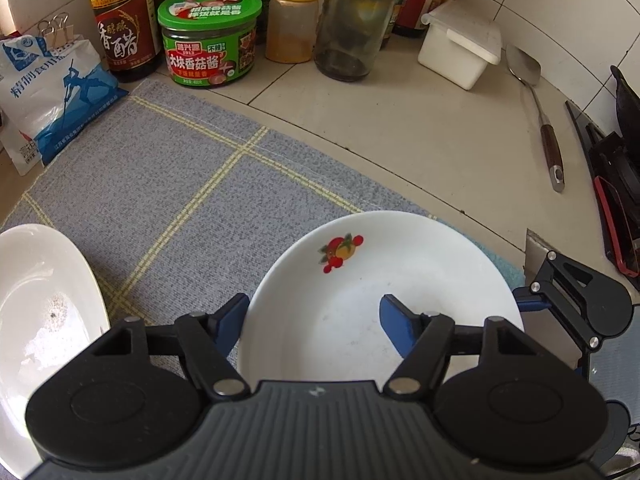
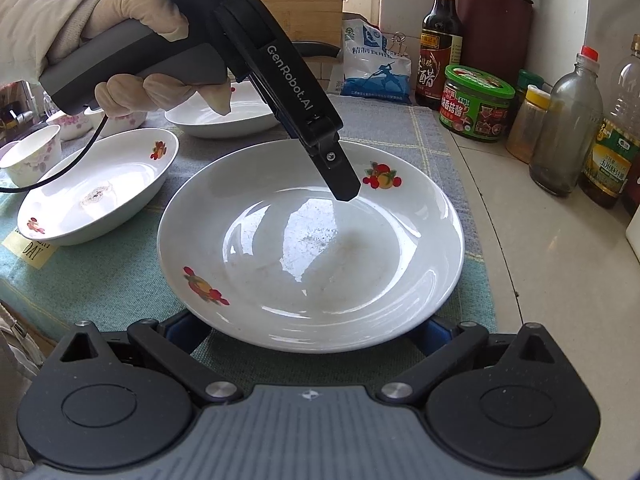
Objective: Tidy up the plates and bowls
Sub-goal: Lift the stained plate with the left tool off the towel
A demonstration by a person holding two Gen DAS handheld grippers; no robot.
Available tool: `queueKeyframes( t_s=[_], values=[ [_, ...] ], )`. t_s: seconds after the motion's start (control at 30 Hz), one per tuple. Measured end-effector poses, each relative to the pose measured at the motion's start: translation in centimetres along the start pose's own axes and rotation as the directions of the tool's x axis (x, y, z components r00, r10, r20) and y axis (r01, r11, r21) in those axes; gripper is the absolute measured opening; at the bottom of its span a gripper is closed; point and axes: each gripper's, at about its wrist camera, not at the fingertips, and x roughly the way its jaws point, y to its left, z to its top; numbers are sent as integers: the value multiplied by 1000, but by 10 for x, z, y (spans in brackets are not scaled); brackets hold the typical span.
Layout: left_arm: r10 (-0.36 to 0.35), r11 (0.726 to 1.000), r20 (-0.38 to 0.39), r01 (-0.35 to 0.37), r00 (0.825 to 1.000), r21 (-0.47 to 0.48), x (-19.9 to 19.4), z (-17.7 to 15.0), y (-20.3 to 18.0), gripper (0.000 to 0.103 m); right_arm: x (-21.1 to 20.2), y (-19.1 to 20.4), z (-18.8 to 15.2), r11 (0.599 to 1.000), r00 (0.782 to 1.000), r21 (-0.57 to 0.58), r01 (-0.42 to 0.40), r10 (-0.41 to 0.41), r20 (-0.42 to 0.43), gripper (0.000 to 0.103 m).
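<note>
Gripping: the left gripper [image 1: 316,316] stood part open across the plate's [image 2: 312,240] side rim, one finger outside it and the other over the well. The gap looked far wider than the rim, so it had hold of nothing.
Hand: a gloved hand [image 2: 132,12] held that gripper, tilted steeply down.
Plate: it lay flat on the grey cloth [image 1: 180,184], between the two grippers.
Right gripper: the right gripper [image 2: 312,340] was spread wide at the plate's near edge.
Doing it well: the rim probably needed to sit deep between the pads before they closed, with the inner finger low against the sloping wall. The glaze looked slippery, so a shallow pinch could slide off. A level lift seemed wise.
Neighbours: a smaller dish [image 2: 96,188] sat just beside the plate, and a deeper bowl [image 2: 224,116] behind it, so a sideways swing could knock either.
Hidden: the right gripper's fingertips were covered by the plate's near rim, so I could not tell whether they pressed on it.
Cut off: the plate's near edge was behind the left gripper's body in its own view.
Unclear: whether the outer left finger touched the rim.
</note>
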Motion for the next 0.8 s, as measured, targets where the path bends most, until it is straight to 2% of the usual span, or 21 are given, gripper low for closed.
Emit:
queueKeyframes(
  t_s=[0.3, 0.8],
  values=[
    [3, 1000, 51, -2, 999, -25, -5, 16, 11, 70, 6, -15, 19, 999, 1000, -43, 15, -15, 4, 103],
    [54, 997, 105, -47, 993, -64, 15, 58, 44, 70, 47, -57, 55, 994, 1000, -108, 11, -9, 17, 103]
  ],
)
